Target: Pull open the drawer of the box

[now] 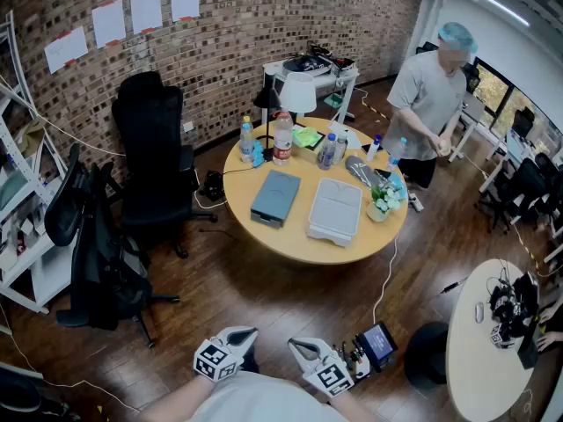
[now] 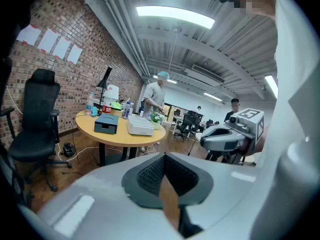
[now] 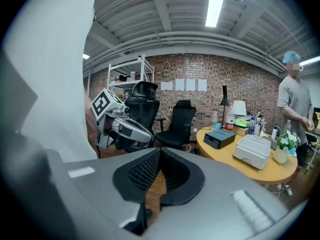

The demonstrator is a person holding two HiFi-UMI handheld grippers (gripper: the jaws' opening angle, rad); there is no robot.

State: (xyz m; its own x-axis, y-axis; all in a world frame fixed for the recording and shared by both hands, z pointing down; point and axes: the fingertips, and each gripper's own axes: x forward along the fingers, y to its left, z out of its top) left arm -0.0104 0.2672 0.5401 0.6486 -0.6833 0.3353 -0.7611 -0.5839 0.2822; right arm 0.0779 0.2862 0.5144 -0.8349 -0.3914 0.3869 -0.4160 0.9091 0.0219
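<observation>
A blue-grey box with a drawer (image 1: 274,198) lies flat on the round yellow table (image 1: 290,246), far ahead of me. It also shows small in the left gripper view, the box (image 2: 106,123), and in the right gripper view, the box (image 3: 220,137). Both grippers hang low near my body, well short of the table. My left gripper (image 1: 230,345) is shut with nothing between its jaws (image 2: 164,156). My right gripper (image 1: 305,352) also has its tips together and empty (image 3: 159,151). The two point across each other.
A light grey case (image 1: 336,210) lies beside the box, with bottles (image 1: 282,139), a lamp (image 1: 297,95) and a plant pot behind. A person (image 1: 431,95) stands at the table's far right. Black chairs (image 1: 154,152) stand left; a cable (image 1: 385,280) crosses the wooden floor.
</observation>
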